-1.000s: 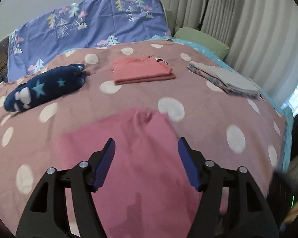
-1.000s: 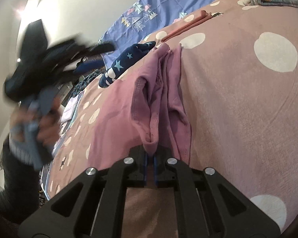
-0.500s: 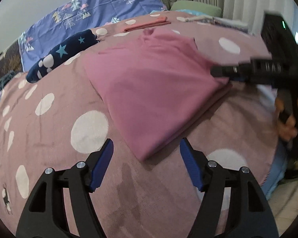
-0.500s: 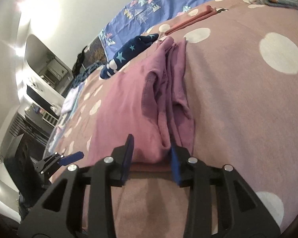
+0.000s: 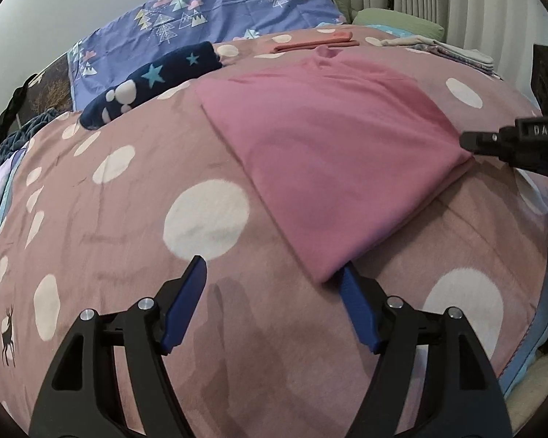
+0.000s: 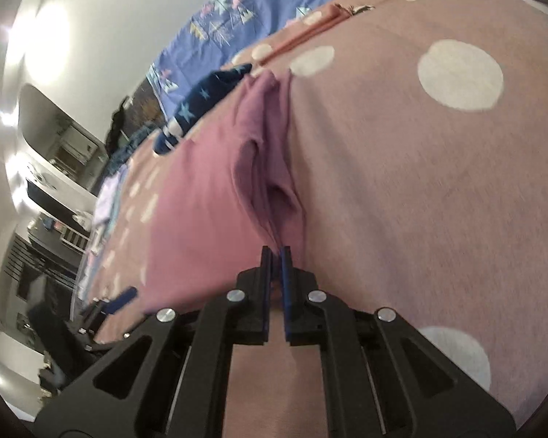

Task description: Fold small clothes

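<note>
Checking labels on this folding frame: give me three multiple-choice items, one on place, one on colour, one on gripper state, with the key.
1. Where is the navy star-print garment relative to the pink garment in the left wrist view?
A. left and farther back
B. on top of it
C. right of it

2. What colour are the dots on the bedspread?
A. yellow
B. white
C. green

3. What is the right gripper doing?
A. standing wide open
B. shut on the pink garment's edge
C. holding the navy garment

Key: 1 A, it lies up-left of the pink cloth. 2 B, pale round dots. 3 B, pink cloth is pinched between its fingers.
</note>
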Demonstrator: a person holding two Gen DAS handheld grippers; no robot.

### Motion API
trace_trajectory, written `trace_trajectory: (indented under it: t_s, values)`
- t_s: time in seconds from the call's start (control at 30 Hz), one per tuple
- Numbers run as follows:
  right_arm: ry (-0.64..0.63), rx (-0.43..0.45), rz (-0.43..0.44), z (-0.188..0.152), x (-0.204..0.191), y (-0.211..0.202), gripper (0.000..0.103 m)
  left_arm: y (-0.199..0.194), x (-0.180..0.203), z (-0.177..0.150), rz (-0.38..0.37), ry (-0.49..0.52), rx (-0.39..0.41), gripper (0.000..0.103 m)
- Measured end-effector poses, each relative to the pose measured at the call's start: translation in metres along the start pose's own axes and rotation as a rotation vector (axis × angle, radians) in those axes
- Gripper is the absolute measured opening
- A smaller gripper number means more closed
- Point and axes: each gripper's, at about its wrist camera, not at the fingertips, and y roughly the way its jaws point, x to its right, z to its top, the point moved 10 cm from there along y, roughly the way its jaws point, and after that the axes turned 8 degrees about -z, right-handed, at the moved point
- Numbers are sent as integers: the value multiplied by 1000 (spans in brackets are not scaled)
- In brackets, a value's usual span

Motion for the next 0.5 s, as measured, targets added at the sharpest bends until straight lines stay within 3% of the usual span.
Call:
trace_trajectory:
  t_s: [0.13,0.17,0.2,0.27,0.3,0.33,0.4,0.47,0.5]
  values:
    - [-54,13,-9,0,-3,-12,10,-5,-9,-7,-6,-26,-5,72]
    - [-72,36,-18,4,-5,-17,11,-9,-8,-9,-30,-41,-5,63]
    - [-86,49,-19,6,-9,-21,13,-12,-5,-8,-76,-64,-3,46]
    - [-122,74,-14,13,-16,-26,30,-26,5,1,-232,-137,34,22]
    - [-140,83,-11,17,-22,-27,35,-38,13,13,-318,-159,83,20]
    - [-159,82,-9,20,-27,-25,38,-48,18,25,-346,-145,130,20]
    - [-190,63,-20,21,-34,-16,38,-50,26,40,-313,-92,166,20]
    - [-186,27,-64,19,-33,2,36,-34,33,44,-286,-63,140,20]
    - [-164,3,-90,17,-26,11,28,-18,38,40,-274,-55,102,20]
